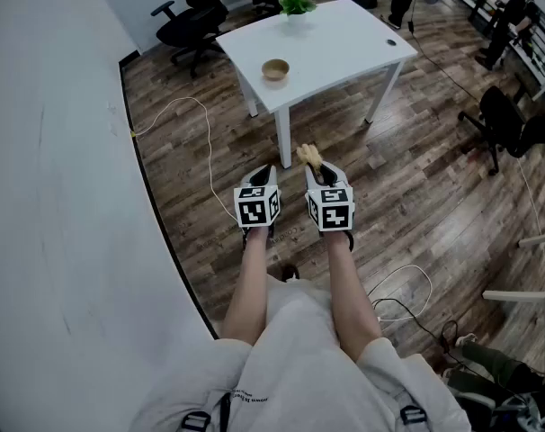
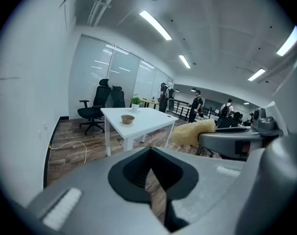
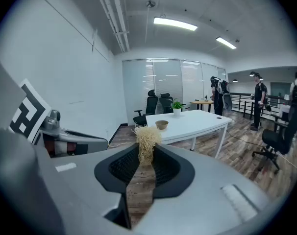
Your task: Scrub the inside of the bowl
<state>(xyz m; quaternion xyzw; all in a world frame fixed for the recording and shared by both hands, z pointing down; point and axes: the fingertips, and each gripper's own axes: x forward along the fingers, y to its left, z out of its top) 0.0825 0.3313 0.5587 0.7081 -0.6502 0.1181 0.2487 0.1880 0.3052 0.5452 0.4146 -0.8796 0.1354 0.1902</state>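
A small wooden bowl [image 1: 275,69] stands on the near part of a white table [image 1: 344,39], well ahead of both grippers; it also shows in the left gripper view as the bowl [image 2: 127,118] and in the right gripper view as the bowl [image 3: 161,125]. My right gripper [image 1: 316,165] is shut on a straw-coloured fibrous scrubber [image 1: 308,156], whose tuft [image 3: 147,141] sticks out past the jaws. My left gripper [image 1: 264,172] hangs beside it, its jaws [image 2: 149,168] closed with nothing held. Both are held over the wood floor, short of the table.
A potted plant [image 1: 295,4] sits at the table's far edge. Black office chairs [image 1: 193,18] stand behind the table, another chair [image 1: 504,120] at the right. A white wall [image 1: 57,151] runs along the left. Cables [image 1: 178,108] lie on the floor. People stand far back.
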